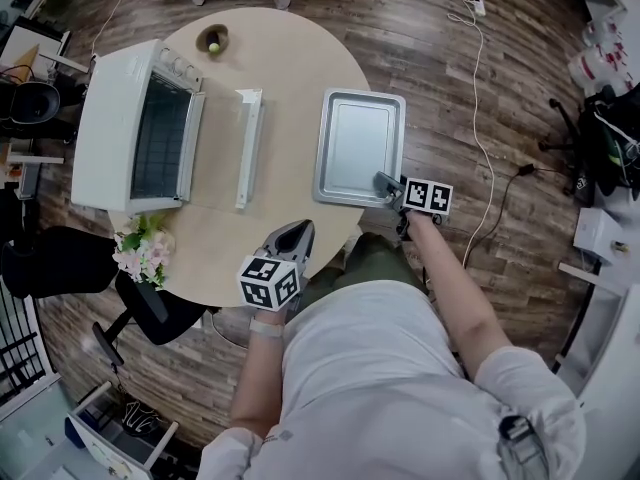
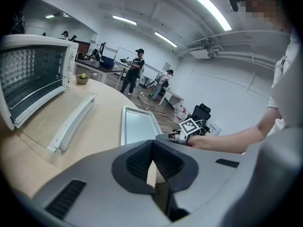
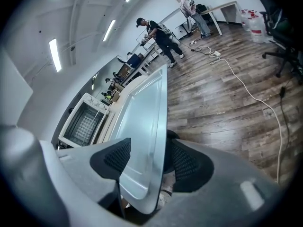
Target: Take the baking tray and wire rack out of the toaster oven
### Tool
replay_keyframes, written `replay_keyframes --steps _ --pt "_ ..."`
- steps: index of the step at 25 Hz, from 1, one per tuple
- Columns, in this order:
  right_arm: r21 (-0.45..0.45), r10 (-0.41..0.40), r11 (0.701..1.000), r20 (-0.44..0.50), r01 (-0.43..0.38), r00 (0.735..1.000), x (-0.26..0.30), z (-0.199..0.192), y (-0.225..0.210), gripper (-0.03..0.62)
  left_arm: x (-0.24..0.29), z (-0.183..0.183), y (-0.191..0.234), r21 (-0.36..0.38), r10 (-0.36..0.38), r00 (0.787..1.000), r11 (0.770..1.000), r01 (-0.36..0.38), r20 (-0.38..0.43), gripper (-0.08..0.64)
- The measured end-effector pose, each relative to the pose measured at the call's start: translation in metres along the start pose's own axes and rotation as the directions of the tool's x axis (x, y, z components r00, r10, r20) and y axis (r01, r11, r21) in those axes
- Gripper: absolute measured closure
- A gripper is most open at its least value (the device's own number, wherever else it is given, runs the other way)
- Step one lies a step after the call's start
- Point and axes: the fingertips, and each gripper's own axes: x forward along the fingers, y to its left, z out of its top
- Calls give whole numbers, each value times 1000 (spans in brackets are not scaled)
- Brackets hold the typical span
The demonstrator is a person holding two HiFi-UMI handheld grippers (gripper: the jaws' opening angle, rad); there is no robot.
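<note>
One baking tray is laid flat on the table, its near rim between the spread jaws of the right gripper. One wire rack is seen inside the one toaster oven, whose door is folded down. Left gripper jaws are pressed together on nothing; one bowl and one flower bunch are noted beside the oven.

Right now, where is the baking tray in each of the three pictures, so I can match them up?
Head view: tray right of centre, flat on the table.
Left gripper view: tray near the centre, just beyond the dark jaws.
Right gripper view: tray in the centre, close and steep, its rim between the jaws.
Shared landmark: the white oven, left of the tray in all three.
</note>
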Motion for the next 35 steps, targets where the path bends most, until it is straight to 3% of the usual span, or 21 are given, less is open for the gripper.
replay_keyframes --steps 8,14,24,35 --pt "-48 -43 998 70 46 997 -36 25 3 345 -9 18 17 -13 10 998 1000 -9 56 560" --pt "-130 -54 989 138 72 989 -54 46 39 345 -33 33 43 -43 38 992 999 -33 118 561" --pt "-244 107 965 41 -94 993 -15 23 148 370 -99 31 93 -95 122 974 990 -106 193 561" --pt "-275 259 918 -131 -286 957 71 -33 285 371 -190 -1 168 -206 252 937 957 -204 242 561"
